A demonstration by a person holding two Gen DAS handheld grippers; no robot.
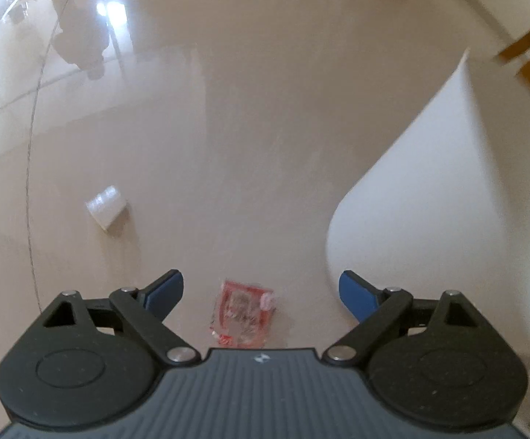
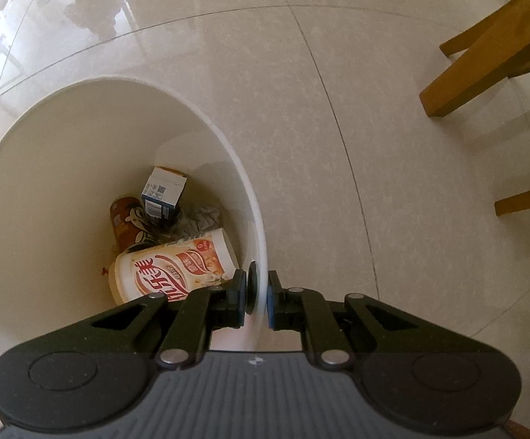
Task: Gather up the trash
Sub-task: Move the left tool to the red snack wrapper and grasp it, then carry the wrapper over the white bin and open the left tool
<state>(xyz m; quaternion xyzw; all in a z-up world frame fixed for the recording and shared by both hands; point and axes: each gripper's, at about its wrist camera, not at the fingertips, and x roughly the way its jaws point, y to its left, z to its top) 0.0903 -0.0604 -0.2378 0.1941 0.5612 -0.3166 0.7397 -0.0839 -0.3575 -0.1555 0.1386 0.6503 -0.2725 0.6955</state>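
In the blurred left wrist view a red and clear wrapper [image 1: 243,317] lies flat on the tiled floor. My left gripper [image 1: 261,292] hangs above it, open wide, with the wrapper between its blue fingertips and untouched. A small white box [image 1: 106,206] lies on the floor further off to the left. The white trash bin [image 2: 118,153] fills the left of the right wrist view and holds a milk-tea cup [image 2: 171,265], a brown can [image 2: 126,219] and a blue carton [image 2: 163,192]. My right gripper [image 2: 256,294] is shut on the bin's rim [image 2: 261,256].
The bin's white outer wall [image 1: 429,190] rises close on the right of my left gripper. Wooden chair legs [image 2: 484,62] stand on the floor to the right of the bin. Glossy beige tiles [image 2: 338,146] spread all around.
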